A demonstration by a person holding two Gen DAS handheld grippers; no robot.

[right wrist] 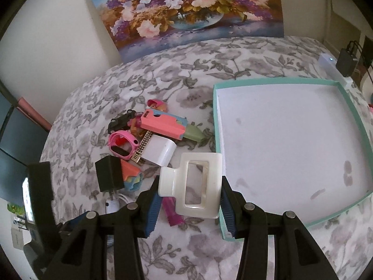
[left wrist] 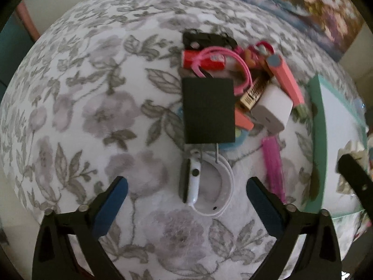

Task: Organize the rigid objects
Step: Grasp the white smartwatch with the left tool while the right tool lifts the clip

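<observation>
My left gripper (left wrist: pixel 186 180) points down at the flowered cloth, open, with a white smartwatch (left wrist: pixel 195 182) lying between its blue pads (left wrist: pixel 112 205) and touching neither. Just beyond the watch lies a black charger (left wrist: pixel 208 109), then a pile: white charger (left wrist: pixel 272 109), pink watch (left wrist: pixel 242 70), coral case (left wrist: pixel 286 79), red tube (left wrist: pixel 202 60). My right gripper (right wrist: pixel 191 187) is shut on a white hair claw clip (right wrist: pixel 198 184), held above the cloth at the near left corner of the teal box (right wrist: pixel 216 116). The same pile (right wrist: pixel 144 144) lies to the left of the box.
The teal box's white floor (right wrist: pixel 291 140) holds nothing. A magenta strip (right wrist: pixel 172 212) lies under the clip. A flower painting (right wrist: pixel 186 7) leans on the wall behind. A white block and black adapter (right wrist: pixel 345 60) sit at the far right edge.
</observation>
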